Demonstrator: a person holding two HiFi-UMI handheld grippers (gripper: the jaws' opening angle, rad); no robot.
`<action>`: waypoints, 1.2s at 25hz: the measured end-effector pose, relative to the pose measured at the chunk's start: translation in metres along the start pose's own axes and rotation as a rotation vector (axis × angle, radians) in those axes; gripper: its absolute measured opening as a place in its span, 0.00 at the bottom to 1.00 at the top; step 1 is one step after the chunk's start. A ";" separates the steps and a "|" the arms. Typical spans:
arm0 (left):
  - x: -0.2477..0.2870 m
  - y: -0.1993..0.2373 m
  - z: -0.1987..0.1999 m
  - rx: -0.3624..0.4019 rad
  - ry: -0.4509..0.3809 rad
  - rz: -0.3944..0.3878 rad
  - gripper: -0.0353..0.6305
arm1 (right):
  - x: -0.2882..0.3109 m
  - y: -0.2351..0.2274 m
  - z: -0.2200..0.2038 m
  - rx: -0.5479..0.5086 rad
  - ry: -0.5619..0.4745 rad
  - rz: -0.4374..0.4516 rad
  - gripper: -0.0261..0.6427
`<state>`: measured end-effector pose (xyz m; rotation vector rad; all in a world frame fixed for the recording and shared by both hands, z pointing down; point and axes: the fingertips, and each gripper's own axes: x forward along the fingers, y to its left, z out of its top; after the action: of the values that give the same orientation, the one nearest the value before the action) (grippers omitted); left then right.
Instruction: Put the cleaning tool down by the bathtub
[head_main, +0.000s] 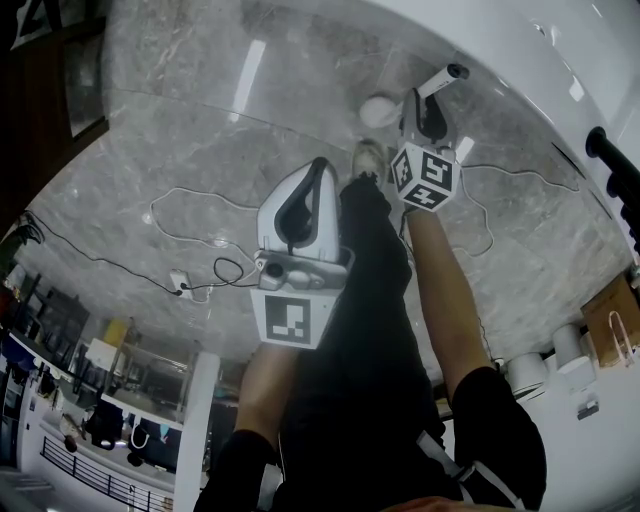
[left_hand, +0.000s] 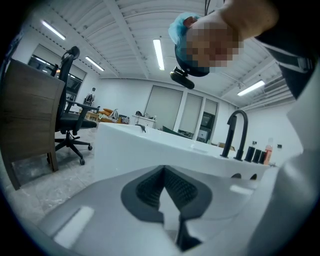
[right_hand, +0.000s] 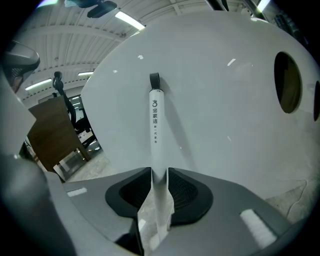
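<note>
- The person's black-trousered leg (head_main: 375, 330) runs up the middle of the head view to a pale shoe (head_main: 370, 155) on the grey marble floor (head_main: 180, 130).
- Just left of that leg is the left gripper (left_hand: 163, 169). Its dark ribbed pads meet at the tips and nothing is caught between them.
- Further left on the floor, a thin black cable (head_main: 120, 265) trails to a white power strip (head_main: 180, 283).
- Far right, beyond the shoe, the right gripper (right_hand: 160, 170) points at the tub. Its jaws stand apart, and a sliver of gap shows on the right side of the handle that rises between them.
- The cleaning tool (right_hand: 155, 130) is a slim, straight white stick with dark print down its front and a black hanging loop (right_hand: 154, 80) at its top end.
- It stands nearly upright, its upper part against the tub's outer wall, and below the jaws it widens into a pale, flared piece.
- A round white shape (head_main: 378, 110) sits on the floor just left of this gripper. I cannot tell whether it is the tool's head.
- Farthest is the glossy white bathtub (right_hand: 225, 100). Its curved side fills the far right, with a dark oval opening (right_hand: 288, 82) high on the right.
</note>
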<state>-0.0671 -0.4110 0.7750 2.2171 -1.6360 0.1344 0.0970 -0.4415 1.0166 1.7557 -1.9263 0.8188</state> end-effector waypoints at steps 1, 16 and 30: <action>-0.001 -0.001 0.001 0.002 0.000 -0.002 0.06 | -0.002 -0.001 -0.001 0.001 0.004 -0.001 0.20; -0.044 -0.017 0.042 -0.005 -0.017 -0.016 0.06 | -0.072 0.003 0.022 -0.004 0.000 -0.017 0.19; -0.117 -0.062 0.160 0.014 -0.094 -0.070 0.06 | -0.209 0.035 0.074 0.021 0.013 -0.024 0.09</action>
<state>-0.0691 -0.3473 0.5774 2.3204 -1.6071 0.0226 0.0955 -0.3326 0.8198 1.7779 -1.8910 0.8431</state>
